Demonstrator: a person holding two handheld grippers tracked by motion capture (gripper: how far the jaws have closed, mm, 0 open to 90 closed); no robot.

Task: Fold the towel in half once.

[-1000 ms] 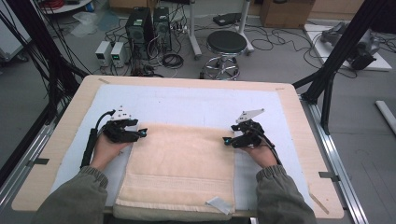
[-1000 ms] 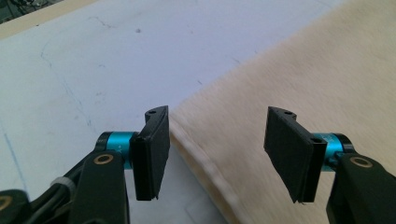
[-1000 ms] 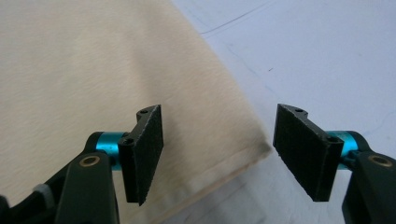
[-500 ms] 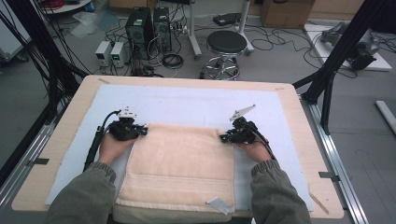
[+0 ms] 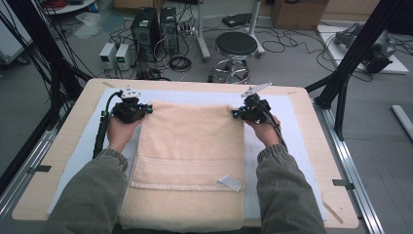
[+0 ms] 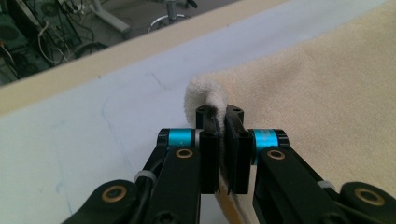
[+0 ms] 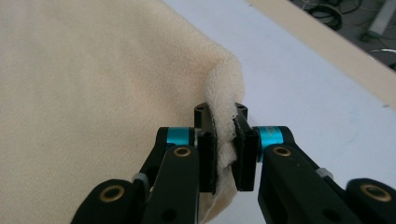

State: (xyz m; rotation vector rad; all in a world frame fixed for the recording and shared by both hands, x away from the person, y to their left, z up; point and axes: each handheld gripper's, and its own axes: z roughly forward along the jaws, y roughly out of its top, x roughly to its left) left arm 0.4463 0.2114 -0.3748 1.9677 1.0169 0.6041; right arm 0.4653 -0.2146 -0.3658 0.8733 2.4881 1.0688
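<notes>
Both grippers have carried the towel edge toward the table's far side. Left gripper and right gripper pinch its far corners; keep both level, pulling evenly.

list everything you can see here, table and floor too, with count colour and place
towel: 1, cream, spread down the middle of the table, its two far corners pinched
label: 1, white, on the towel's near right part
mat: 1, pale blue, under the towel
table: 1, light wood top
stool: 1, black round seat, chrome base, on the floor beyond the table
computer towers: 2, black, on the floor at far left
small boxes: 2, light grey, left of the towers
cardboard box: 1, brown, far right
left gripper: 1, black, shut on the towel's far left corner
right gripper: 1, black, shut on the far right corner
sleeves: 2, olive green, at the bottom
</notes>
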